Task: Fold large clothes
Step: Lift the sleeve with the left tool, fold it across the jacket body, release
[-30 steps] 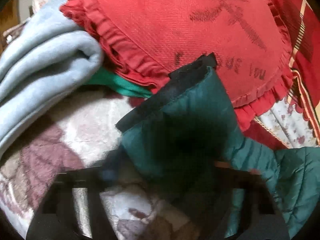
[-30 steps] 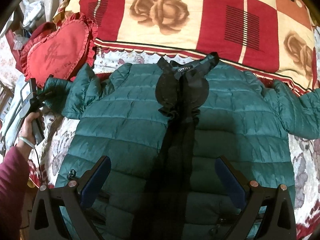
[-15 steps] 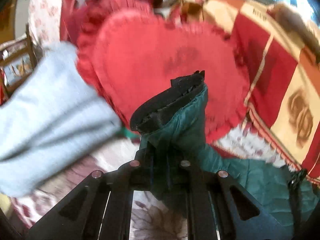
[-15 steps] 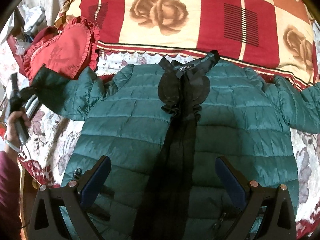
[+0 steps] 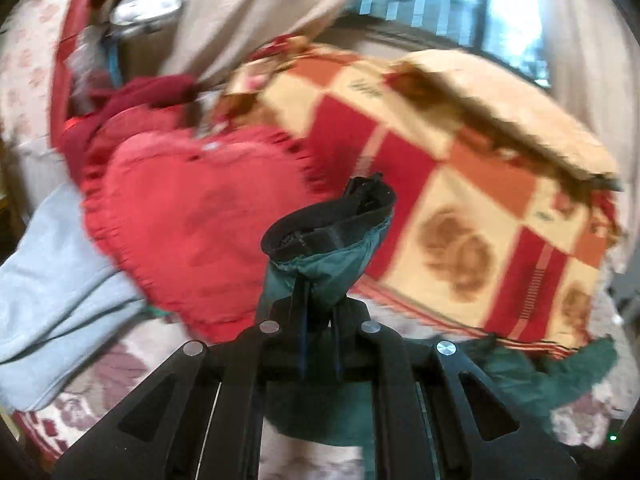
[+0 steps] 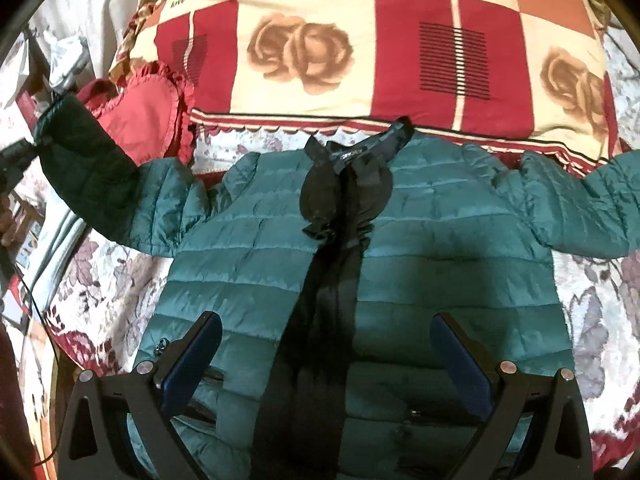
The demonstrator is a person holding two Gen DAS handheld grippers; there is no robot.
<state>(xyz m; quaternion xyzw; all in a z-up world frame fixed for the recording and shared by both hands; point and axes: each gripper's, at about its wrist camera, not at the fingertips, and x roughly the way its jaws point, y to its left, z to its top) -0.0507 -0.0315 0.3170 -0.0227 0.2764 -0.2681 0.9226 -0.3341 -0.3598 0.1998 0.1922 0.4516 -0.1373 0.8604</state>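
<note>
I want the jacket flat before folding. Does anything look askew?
Yes. The jacket lies flat, but its sleeve is lifted off the bed, its cuff pinched in the left gripper; the other sleeve lies outstretched.

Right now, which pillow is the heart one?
Find the big red-and-cream rose blanket behind the green jacket. At its left end lies the heart pillow. It alone is plain red with a frilly edge.

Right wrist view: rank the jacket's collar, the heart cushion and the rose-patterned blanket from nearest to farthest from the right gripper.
From the right gripper:
1. Collar, straight ahead on the jacket.
2. Heart cushion, far left.
3. Rose-patterned blanket, across the back.
</note>
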